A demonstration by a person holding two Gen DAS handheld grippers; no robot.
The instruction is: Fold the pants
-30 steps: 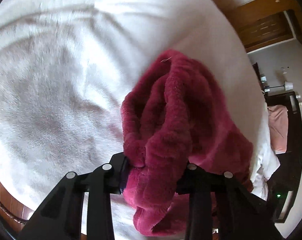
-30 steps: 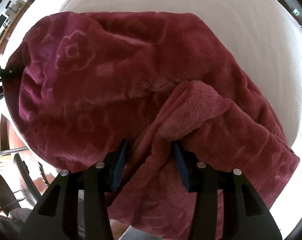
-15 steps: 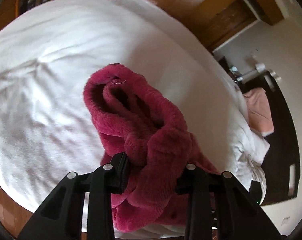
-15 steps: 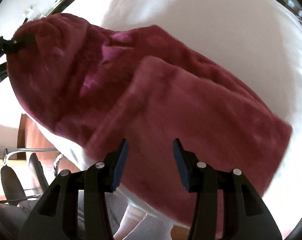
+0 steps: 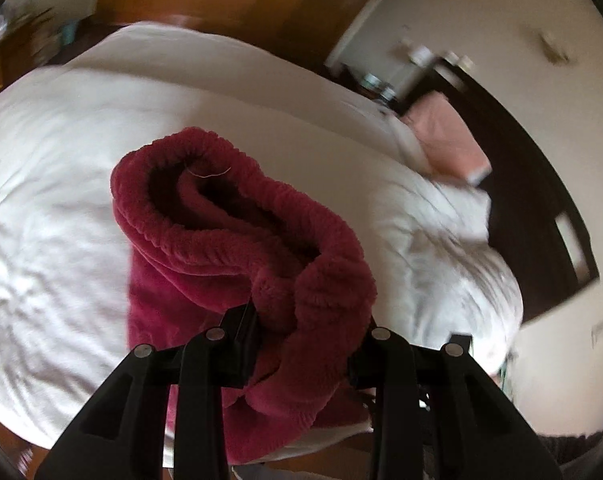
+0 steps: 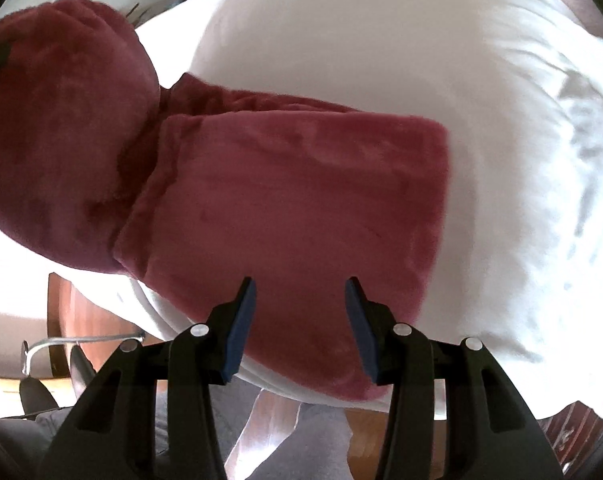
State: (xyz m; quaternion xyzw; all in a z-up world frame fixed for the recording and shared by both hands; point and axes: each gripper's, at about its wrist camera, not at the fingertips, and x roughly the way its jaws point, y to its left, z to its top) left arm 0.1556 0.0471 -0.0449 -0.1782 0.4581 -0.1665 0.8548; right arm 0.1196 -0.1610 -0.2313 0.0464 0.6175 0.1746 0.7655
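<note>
The pants (image 5: 237, 248) are dark red fleece with a ribbed waistband. My left gripper (image 5: 305, 316) is shut on a bunched part of the waistband and holds it up above the white bed (image 5: 53, 208). In the right wrist view the pants (image 6: 293, 200) lie partly folded flat near the bed's front edge, with the lifted part rising at the upper left. My right gripper (image 6: 301, 312) is open and empty just above the folded cloth.
The white bed (image 6: 441, 72) fills most of both views. A pink cloth (image 5: 445, 140) lies at the far right by a dark headboard (image 5: 533, 200). Wooden floor and a chair leg (image 6: 77, 340) show below the bed's front edge.
My right gripper let go of the pants and now stands open above them. My left gripper has lifted the waistband higher and tilted up, so more of the room shows.
</note>
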